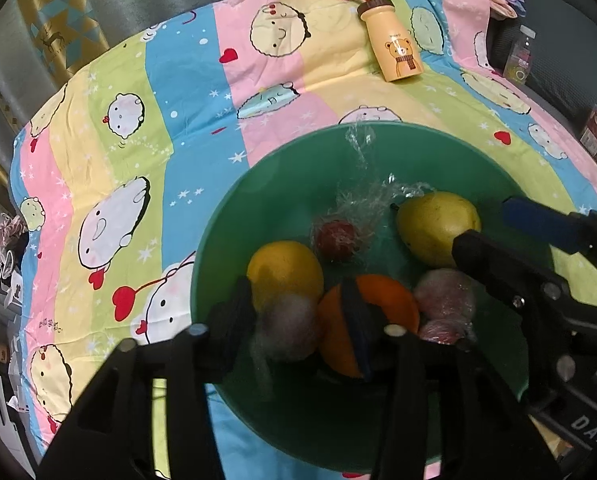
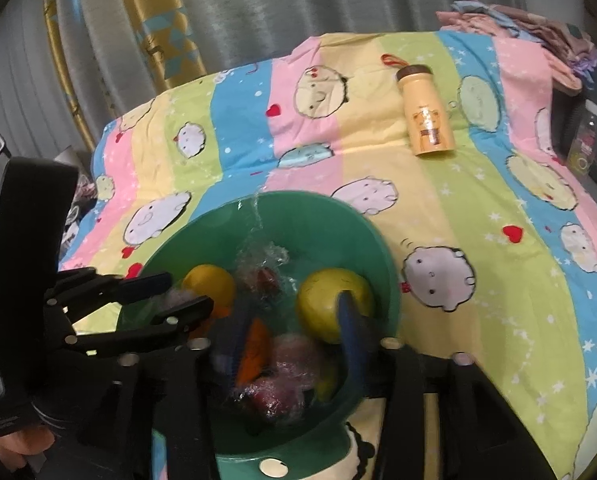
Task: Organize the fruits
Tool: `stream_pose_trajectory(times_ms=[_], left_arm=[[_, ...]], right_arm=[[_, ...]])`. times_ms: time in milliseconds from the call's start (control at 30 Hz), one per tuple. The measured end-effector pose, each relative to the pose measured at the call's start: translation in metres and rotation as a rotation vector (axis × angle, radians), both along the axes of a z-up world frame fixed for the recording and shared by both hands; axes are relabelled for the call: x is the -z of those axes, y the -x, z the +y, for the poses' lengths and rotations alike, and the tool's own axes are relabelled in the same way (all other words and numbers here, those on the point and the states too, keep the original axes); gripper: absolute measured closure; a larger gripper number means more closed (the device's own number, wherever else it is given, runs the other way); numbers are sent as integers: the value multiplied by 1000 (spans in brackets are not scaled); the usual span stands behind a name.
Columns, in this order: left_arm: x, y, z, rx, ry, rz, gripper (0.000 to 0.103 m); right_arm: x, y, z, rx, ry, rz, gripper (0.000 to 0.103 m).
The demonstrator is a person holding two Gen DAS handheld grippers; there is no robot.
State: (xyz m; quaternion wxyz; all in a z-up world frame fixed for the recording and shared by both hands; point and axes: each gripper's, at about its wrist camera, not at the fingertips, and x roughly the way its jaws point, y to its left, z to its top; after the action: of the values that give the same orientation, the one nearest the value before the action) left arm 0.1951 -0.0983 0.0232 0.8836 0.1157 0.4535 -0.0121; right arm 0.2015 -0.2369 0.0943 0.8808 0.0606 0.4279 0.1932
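Observation:
A green bowl stands on the patterned cloth and holds several fruits. In it are a yellow lemon, an orange, a yellow-green pear and plastic-wrapped fruits. My left gripper is open inside the bowl, its jaws either side of a wrapped fruit in front of the lemon. My right gripper is open over the bowl, its blue-padded right finger against the pear; it also shows in the left wrist view.
A yellow bear-print bottle with a brown cap lies on the striped cartoon cloth beyond the bowl. Folded clothes are piled at the far right corner. Curtains hang behind. Boxes and a jar sit at the right edge.

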Motion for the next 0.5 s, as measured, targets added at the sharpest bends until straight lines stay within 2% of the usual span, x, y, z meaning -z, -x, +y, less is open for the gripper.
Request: stream_pose_trajectory(times_ms=[33, 167, 233, 367, 433, 500], left_arm=[[-3, 2, 0, -2, 6, -11, 43], [-17, 10, 2, -8, 14, -49, 33], [-26, 16, 4, -18, 18, -70, 26], [-39, 26, 7, -48, 31, -98, 15], [-46, 32, 9, -67, 44, -112, 5], [-53, 39, 13, -90, 60, -129, 1]], right_arm=[[-3, 1, -1, 7, 1, -7, 44], [-15, 5, -9, 27, -2, -36, 38], [-23, 8, -15, 43, -4, -56, 32], [-39, 12, -22, 57, 9, -86, 14], [-46, 15, -25, 50, 2, -88, 10], [-52, 17, -30, 44, -29, -79, 8]])
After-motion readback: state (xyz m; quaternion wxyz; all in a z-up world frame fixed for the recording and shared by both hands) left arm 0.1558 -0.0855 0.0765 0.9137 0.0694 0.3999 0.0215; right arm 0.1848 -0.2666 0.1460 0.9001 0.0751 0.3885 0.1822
